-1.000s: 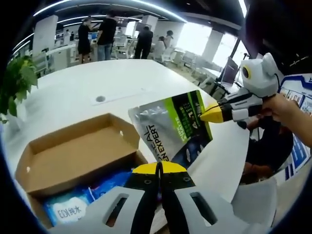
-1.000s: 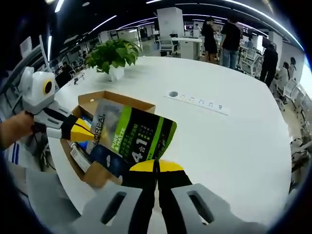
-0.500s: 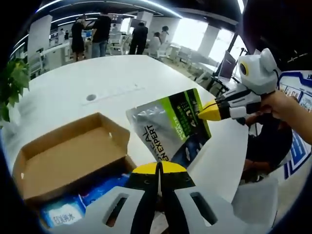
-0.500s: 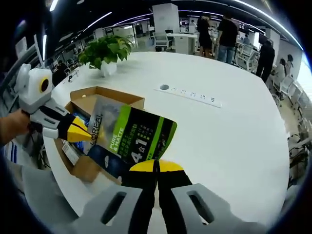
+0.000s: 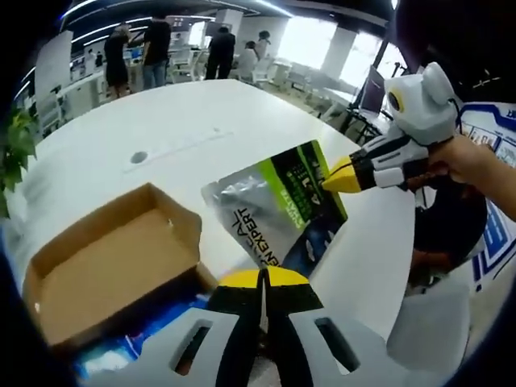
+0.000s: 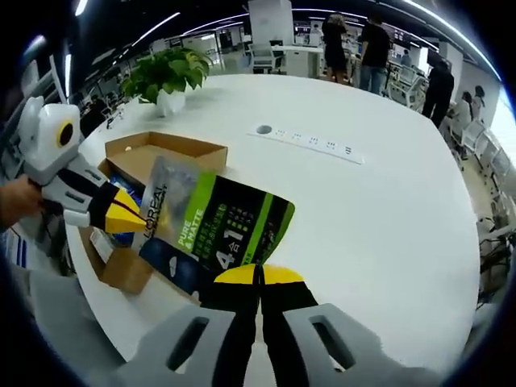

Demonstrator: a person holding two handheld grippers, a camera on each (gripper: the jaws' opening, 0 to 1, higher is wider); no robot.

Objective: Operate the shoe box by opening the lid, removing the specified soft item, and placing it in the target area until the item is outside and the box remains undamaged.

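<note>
A silver, green and black soft pouch (image 5: 278,201) hangs above the white table (image 5: 161,121), clear of the box. My left gripper (image 5: 262,278) is shut on its lower edge. My right gripper (image 5: 334,181), held by a hand, pinches the opposite edge. In the right gripper view the same pouch (image 6: 218,230) rises from my shut right gripper (image 6: 260,274), and the left gripper (image 6: 121,218) meets its left edge. The open cardboard shoe box (image 5: 113,266) lies to the left with its lid folded back and a blue pack (image 5: 121,359) inside. The box (image 6: 161,149) sits behind the pouch.
A potted plant (image 6: 165,76) stands beyond the box. A socket strip (image 6: 314,145) and a round port (image 5: 139,157) are set into the table (image 6: 363,226). Several people (image 6: 375,48) stand at desks far behind. The table's edge runs close by the box.
Both hands have carried the pouch a little further from the box. The box has slid left and lower in both views as the cameras moved. Both grips are unchanged.
</note>
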